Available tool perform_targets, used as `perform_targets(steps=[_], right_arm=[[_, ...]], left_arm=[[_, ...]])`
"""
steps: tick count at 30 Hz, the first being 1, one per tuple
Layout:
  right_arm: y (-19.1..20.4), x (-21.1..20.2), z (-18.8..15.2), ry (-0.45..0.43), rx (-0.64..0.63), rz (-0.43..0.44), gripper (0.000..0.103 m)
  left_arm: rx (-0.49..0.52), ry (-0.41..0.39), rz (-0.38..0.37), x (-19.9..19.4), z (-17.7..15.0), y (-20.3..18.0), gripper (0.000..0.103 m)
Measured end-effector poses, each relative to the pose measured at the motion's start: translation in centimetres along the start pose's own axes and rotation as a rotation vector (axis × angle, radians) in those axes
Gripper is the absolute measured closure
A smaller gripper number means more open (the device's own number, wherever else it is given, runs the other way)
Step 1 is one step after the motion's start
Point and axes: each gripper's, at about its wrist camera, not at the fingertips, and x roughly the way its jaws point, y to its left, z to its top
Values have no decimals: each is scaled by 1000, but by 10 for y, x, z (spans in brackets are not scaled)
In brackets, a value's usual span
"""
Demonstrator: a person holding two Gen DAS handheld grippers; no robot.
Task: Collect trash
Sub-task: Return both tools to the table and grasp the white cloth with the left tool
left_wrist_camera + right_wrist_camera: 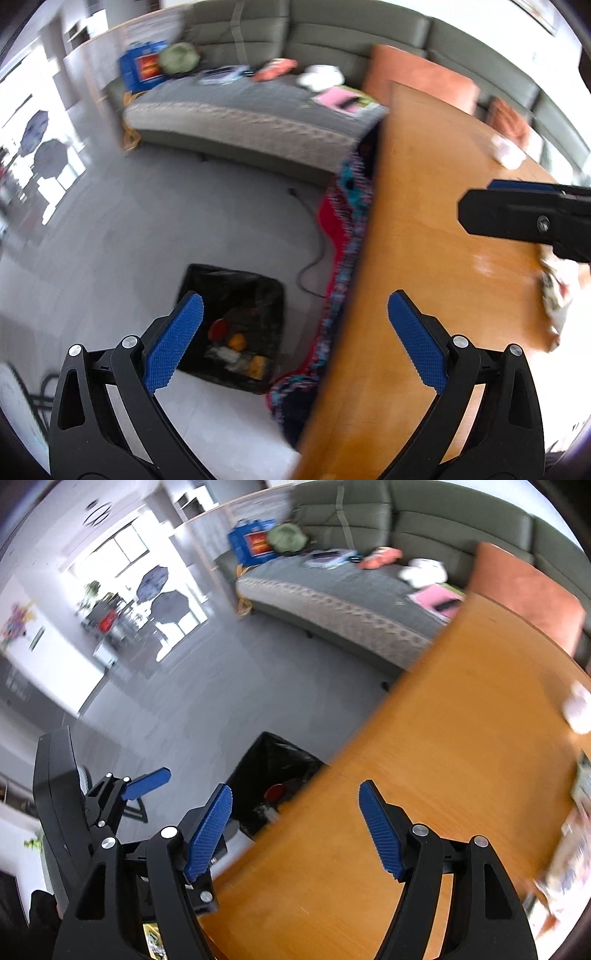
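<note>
A black-lined trash bin (236, 325) stands on the floor beside the wooden table (436, 258) and holds several scraps, among them red and orange pieces. My left gripper (295, 343) is open and empty, hanging over the table's edge above the bin. A crumpled wrapper (557, 291) lies on the table at the right, under my right gripper's body. In the right wrist view my right gripper (295, 830) is open and empty over the table edge (424, 775), with the bin (273, 775) just beyond. Blurred wrappers (569, 856) lie at the far right.
A grey sofa (258, 110) with clutter runs along the back. A colourful rug (343, 258) and a black cable (314, 266) lie on the floor by the table. A small white item (508, 151) sits at the table's far end. Orange chairs (417, 77) stand behind the table.
</note>
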Motion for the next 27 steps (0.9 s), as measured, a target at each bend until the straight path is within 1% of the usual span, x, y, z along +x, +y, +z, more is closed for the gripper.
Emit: perform_targets(steps=[6,10,13,17,21,24,27], right_arm=[[-76,-46,-42,-38,105,-82,31],[-128,-74,-72,-61,193,-128,31],[-158,-91,-91,-75,238,-152,31],[-198,-113,-118,-90,293,-188,31],[-236,-133,-144,-98,346,-217,31],[-256,-142,-164,-93,388,-231,31],[-271,-150,-182,-88,422,-243,31]], left_arm=[[139,11,-94,0,0,-89,6],[215,21,-161,-2,-7,-145,6],[283,30,-205,-3,-16,-188,6],[355,51,-234,-3,-28,-236,6],[401,68,-270,-5,-38,-275,6],[428,90,-310,-5,-44,-307,6],[455,97,-321,-4,-49,-329,6]])
